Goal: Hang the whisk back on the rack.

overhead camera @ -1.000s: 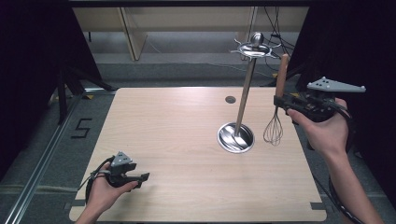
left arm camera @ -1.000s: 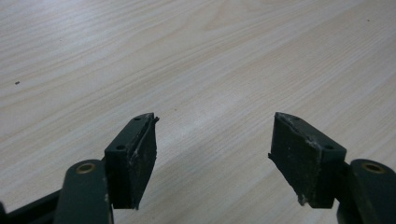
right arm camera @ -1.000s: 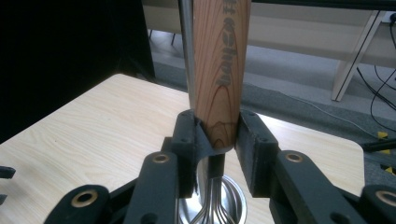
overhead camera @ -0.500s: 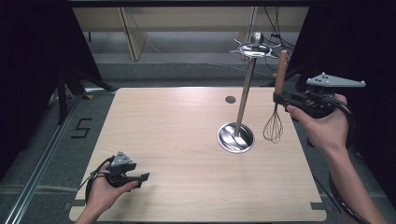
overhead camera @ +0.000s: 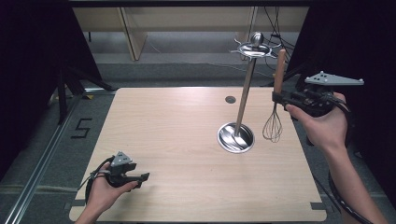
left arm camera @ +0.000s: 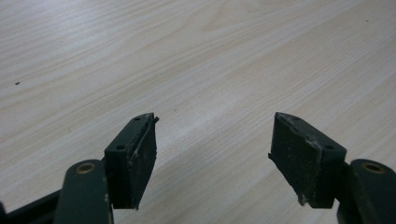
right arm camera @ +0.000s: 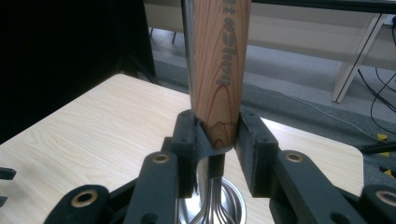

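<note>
Whisk (overhead camera: pixel 275 105), wooden-handled with wire loops, hangs upright, clamped in right gripper (overhead camera: pixel 279 97); left gripper (overhead camera: pixel 142 176) gapes apart.

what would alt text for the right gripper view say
The right gripper is shut on the wooden handle of an upright whisk, its wires hanging below the jaws. Behind it rise a metal stand's pole and round base on a pale wooden table.
</note>
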A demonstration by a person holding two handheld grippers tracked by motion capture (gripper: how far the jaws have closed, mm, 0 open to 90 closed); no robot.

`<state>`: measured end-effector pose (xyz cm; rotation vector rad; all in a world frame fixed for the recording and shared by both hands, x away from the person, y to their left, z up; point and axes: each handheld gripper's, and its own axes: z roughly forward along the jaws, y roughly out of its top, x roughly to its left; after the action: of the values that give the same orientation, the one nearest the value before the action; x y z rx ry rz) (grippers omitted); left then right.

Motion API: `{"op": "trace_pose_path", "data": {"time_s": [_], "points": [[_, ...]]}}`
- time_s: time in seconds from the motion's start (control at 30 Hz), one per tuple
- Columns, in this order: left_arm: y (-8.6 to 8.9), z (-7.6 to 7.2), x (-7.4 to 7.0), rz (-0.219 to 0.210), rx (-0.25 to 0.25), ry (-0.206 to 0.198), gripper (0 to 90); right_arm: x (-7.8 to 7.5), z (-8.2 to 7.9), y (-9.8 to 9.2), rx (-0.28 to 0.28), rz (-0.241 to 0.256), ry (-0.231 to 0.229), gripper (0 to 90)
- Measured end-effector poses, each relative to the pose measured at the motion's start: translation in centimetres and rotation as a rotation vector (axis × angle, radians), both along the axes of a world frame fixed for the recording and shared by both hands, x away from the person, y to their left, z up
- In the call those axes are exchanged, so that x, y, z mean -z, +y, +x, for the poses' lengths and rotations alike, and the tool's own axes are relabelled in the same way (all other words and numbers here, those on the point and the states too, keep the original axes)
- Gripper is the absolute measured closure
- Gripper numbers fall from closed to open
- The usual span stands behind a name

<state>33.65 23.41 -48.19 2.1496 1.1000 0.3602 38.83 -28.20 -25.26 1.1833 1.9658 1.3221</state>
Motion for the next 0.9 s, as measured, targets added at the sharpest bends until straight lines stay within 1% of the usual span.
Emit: {"op": "trace_pose_path", "data": {"time_s": [0.03,0.13,0.17,0.2,0.23,0.27,0.33,0.4,0.47,0.5,0.57,0.6,0.67,0.7,0.77,0.8,0.83,0.87,0.9], "points": [[-0.01,0.00,-0.02,0.001,-0.001,0.004,30.8,0.00,0.01,0.02,0.012,-0.007,-0.012,70.8],[-0.01,0.00,0.01,-0.003,-0.001,-0.002,30.8,-0.03,0.15,-0.07,0.001,-0.020,-0.014,70.8],[-0.05,-0.03,0.06,-0.013,-0.008,0.006,30.8,-0.05,0.13,0.07,0.007,-0.011,0.003,70.8],[-0.05,-0.03,0.06,-0.013,-0.008,0.006,30.8,-0.05,0.13,0.07,0.007,-0.011,0.003,70.8],[0.09,0.00,-0.03,0.010,0.004,0.006,30.8,-0.10,0.10,0.16,0.011,-0.011,0.011,70.8],[0.12,0.03,-0.05,0.014,0.009,0.001,30.8,-0.12,0.14,0.18,0.007,-0.013,0.013,70.8],[0.09,0.02,-0.04,0.010,0.006,0.004,30.8,-0.16,0.13,0.23,0.010,-0.010,0.015,70.8],[-0.07,-0.02,0.09,-0.017,-0.009,0.006,30.8,-0.13,0.33,0.23,-0.003,-0.019,-0.002,70.8],[0.02,0.00,0.04,-0.005,-0.001,0.008,30.8,-0.16,0.38,0.31,-0.001,-0.020,0.005,70.8],[0.08,0.02,0.00,0.003,0.004,0.010,30.8,-0.13,0.45,0.31,-0.006,-0.021,0.001,70.8],[0.09,0.02,0.00,0.003,0.004,0.010,30.8,-0.16,0.41,0.33,-0.001,-0.025,0.007,70.8],[0.09,0.02,0.00,0.003,0.004,0.010,30.8,-0.08,0.51,0.40,0.001,-0.024,-0.005,70.8],[0.10,0.03,-0.01,0.004,0.005,0.014,30.8,-0.10,0.64,0.37,-0.008,-0.031,-0.014,70.8],[0.10,0.03,-0.03,0.007,0.005,0.016,30.8,-0.12,0.59,0.44,-0.003,-0.022,-0.003,70.8],[0.11,0.04,-0.04,0.007,0.005,0.016,30.8,-0.15,0.64,0.46,-0.004,-0.024,-0.004,70.8],[-0.06,0.00,0.06,-0.018,-0.009,0.011,30.8,-0.20,0.59,0.51,-0.006,-0.017,0.007,70.8],[-0.03,0.01,0.04,-0.013,-0.006,0.012,30.7,-0.24,0.51,0.59,0.007,-0.012,0.020,70.7],[-0.03,0.01,0.04,-0.013,-0.006,0.012,30.8,-0.24,0.51,0.59,0.007,-0.012,0.020,70.7],[-0.04,0.01,0.05,-0.012,-0.006,0.012,30.8,-0.21,0.61,0.56,0.009,-0.018,0.008,70.8]]}}
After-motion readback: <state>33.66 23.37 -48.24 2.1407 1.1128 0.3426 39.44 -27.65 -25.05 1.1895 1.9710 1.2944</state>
